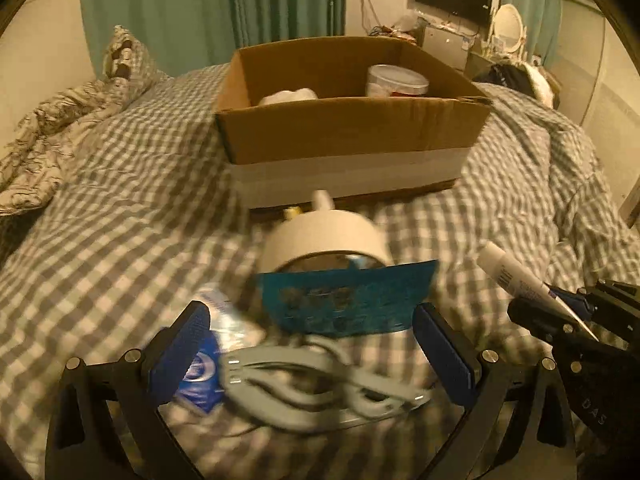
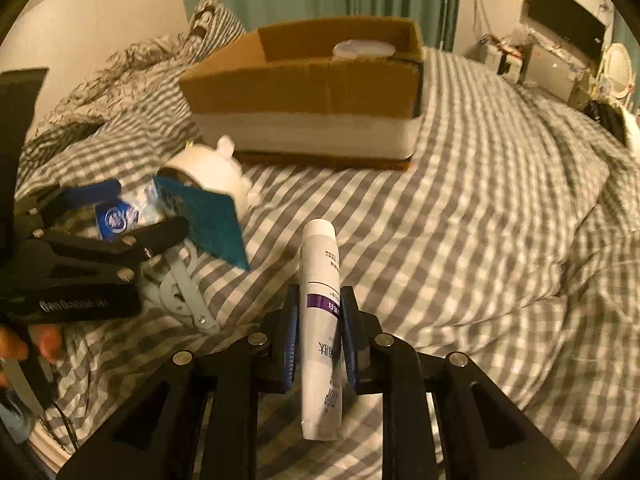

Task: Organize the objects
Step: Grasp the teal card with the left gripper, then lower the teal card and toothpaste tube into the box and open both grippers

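Tube gripped on the right, clutter under the left, box half filled.

The right gripper [image 2: 319, 336] has its pads closed tight on a white tube [image 2: 321, 320], held up off the checked bed [image 2: 460, 240], cap pointing to the box [image 1: 352, 120]. The left gripper [image 1: 312, 344] is spread wide, holding nothing, over a grey tool [image 1: 304, 388], a blue packet [image 1: 200, 376] and a teal card [image 1: 344, 300] leaning on a white jug [image 1: 328, 236]. The box sits just beyond the jug and holds a lidded tub [image 1: 396, 80] and something white [image 1: 288, 96].
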